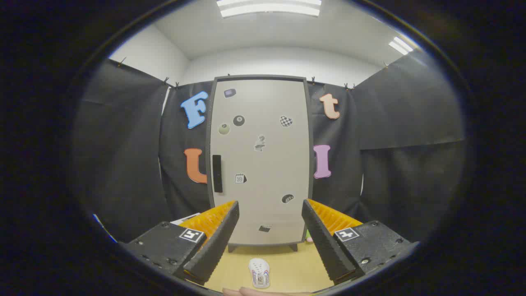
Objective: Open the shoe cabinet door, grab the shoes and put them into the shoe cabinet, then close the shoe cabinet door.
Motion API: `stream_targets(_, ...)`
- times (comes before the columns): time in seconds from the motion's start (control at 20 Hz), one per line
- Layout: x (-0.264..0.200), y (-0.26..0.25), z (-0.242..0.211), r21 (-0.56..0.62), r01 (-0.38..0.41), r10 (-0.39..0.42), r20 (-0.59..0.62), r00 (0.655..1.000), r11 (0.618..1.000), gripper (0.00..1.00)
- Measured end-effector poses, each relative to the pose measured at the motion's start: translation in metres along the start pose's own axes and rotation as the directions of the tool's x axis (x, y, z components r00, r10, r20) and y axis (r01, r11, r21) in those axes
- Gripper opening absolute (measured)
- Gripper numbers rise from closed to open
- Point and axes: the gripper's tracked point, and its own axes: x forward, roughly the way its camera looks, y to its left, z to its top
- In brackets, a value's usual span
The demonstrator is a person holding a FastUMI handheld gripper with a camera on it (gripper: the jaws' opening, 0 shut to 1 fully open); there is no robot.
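The claw [271,218] is spread wide, its 2 fingers [213,242] well apart and holding nothing. Beyond the fingers, seen in the gap between them, stands the shoe cabinet [263,164], upright against the black cloth wall. Its pale door [267,172] is closed and flush in a dark frame. A black vertical handle [217,173] sits at the door's left edge, about mid-height. Several small stickers [238,120] are scattered over the door face. The cabinet rests on short dark feet [293,247] on a yellowish floor [291,267]. 1 white shoe [259,273] lies on the floor just ahead of the cabinet, low between the fingers, touching neither. A small pink and green item [308,237] lies by the cabinet's lower right corner; its kind cannot be told.
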Motion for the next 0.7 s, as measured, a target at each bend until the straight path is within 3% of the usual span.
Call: stream_targets(0.7,0.0056,-0.0049,-0.0035,0.017,0.001,-0.001,-0.014,1.0,1.0,1.0)
